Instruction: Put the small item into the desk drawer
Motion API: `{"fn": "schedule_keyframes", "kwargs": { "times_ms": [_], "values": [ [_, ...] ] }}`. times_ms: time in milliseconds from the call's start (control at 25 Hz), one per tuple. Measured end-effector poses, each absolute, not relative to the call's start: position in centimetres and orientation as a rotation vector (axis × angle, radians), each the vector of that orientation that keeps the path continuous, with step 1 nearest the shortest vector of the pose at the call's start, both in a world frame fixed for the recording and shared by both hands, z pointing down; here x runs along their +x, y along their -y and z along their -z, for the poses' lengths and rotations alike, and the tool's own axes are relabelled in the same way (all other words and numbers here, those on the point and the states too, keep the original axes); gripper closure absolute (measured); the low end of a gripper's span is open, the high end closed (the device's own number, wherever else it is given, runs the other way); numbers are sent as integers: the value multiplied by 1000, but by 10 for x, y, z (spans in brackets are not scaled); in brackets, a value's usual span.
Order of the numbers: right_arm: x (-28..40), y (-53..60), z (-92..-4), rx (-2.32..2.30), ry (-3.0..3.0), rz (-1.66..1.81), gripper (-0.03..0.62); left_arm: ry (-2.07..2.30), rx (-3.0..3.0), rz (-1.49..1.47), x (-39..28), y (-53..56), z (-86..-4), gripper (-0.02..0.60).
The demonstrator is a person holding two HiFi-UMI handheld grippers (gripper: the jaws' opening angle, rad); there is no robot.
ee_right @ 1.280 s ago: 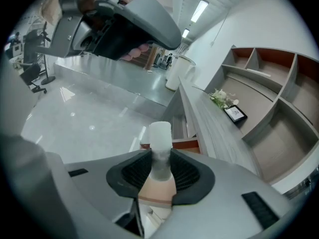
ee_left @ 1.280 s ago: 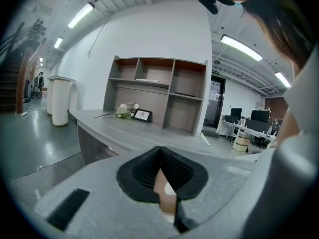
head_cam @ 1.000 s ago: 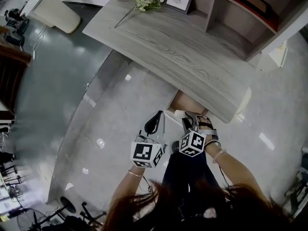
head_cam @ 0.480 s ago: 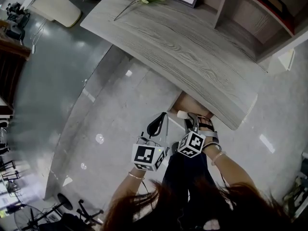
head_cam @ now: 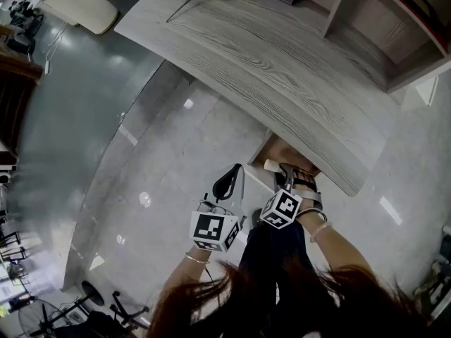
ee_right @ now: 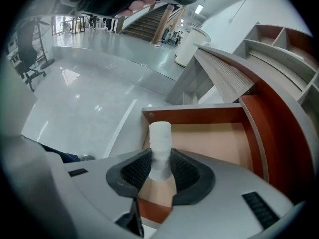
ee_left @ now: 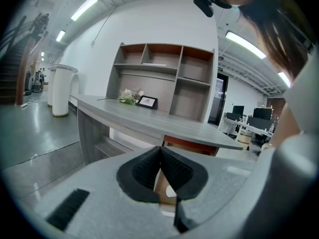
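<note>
A white, rough-textured cylinder (ee_right: 160,142) is pinched in the right claw (ee_right: 160,172) over the open, reddish-brown wooden drawer (ee_right: 199,112); the left claw (ee_left: 160,169) is pressed together, empty.

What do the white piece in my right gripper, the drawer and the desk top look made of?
The white piece: soft-looking, matte, fuzzy surface, perhaps foam or rolled tissue. The drawer: smooth reddish-brown walls, pale tan floor, probably laminated board. The desk top: matte grey wood-grain pattern, likely laminate.
</note>
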State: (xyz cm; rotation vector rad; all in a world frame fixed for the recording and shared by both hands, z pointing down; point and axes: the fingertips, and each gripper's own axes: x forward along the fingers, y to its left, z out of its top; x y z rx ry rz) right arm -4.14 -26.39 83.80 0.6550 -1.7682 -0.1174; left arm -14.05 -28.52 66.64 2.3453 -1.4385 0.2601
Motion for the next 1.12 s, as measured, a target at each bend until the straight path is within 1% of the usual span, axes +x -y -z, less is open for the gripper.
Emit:
{"fn": "schedule_keyframes", "kwargs": {
  "times_ms": [600, 1120],
  "values": [
    [-46, 265, -876, 588, 1671, 97, 477, 1457, 2332, -240, -152, 295, -683, 566],
    [-52, 268, -882, 597, 1665, 59, 460, 1472, 2311, -234, -160, 298, -687, 566]
  ]
}}
